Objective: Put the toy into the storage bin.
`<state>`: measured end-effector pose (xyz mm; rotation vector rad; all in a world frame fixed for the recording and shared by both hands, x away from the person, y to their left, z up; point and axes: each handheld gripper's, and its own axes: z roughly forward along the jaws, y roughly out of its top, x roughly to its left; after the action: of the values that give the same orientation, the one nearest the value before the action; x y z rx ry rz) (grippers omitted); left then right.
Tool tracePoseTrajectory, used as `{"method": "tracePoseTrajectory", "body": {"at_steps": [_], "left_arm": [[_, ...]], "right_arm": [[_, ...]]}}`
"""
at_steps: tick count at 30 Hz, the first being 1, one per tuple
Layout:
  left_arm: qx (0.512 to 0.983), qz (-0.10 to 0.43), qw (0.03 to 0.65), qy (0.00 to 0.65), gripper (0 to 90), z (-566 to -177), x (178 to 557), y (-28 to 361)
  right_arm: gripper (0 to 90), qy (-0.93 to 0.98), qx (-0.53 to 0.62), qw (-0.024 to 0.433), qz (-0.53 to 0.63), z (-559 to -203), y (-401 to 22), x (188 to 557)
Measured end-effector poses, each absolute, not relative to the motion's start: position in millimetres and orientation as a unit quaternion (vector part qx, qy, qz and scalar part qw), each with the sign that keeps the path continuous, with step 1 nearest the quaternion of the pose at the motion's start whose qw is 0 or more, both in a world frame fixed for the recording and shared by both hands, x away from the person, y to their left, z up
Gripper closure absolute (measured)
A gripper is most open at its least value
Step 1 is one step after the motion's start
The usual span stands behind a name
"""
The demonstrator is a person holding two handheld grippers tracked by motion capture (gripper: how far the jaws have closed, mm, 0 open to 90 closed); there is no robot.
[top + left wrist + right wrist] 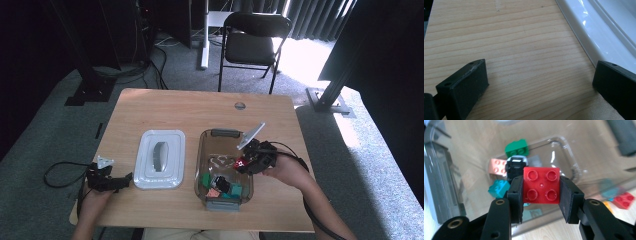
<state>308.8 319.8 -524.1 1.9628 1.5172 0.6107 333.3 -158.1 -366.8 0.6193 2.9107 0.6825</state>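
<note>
The red four-stud brick [541,185] sits clamped between the two black jaws of the right tool [541,197], studs facing the camera in the right gripper view, its sides pressed flat by the pads. In the high view that brick [241,163] shows as a small red spot at the tip of the right tool [246,161], which hangs over the 3 o'clock rim of the clear plastic bin [202,150].

Inside the bin, toward its 6 o'clock end, lie a green brick [517,148], a pink brick [496,166], a teal brick [498,189] and a small black-and-white piece [514,165], close together.

At the bin's 9 o'clock, just beside it, the white lid [160,159] lies flat on the wooden counter [190,107], grey handle up.

Farther toward 9 o'clock, near the counter's edge, the left tool [125,180] rests low, its jaws standing wide apart with only bare wood between them; one jaw is right by the lid's white rim [599,32].
</note>
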Motion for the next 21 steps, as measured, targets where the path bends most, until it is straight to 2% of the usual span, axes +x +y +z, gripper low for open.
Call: {"method": "tracePoseTrajectory", "body": {"at_steps": [21], "left_arm": [[0.736, 0.229, 0.289, 0.568, 0.5, -524.1, 308.8, 319.9]], "right_arm": [[58.5, 0.98, 0.155, 0.019, 0.121, -400.9, -115.0, 339.3]]}}
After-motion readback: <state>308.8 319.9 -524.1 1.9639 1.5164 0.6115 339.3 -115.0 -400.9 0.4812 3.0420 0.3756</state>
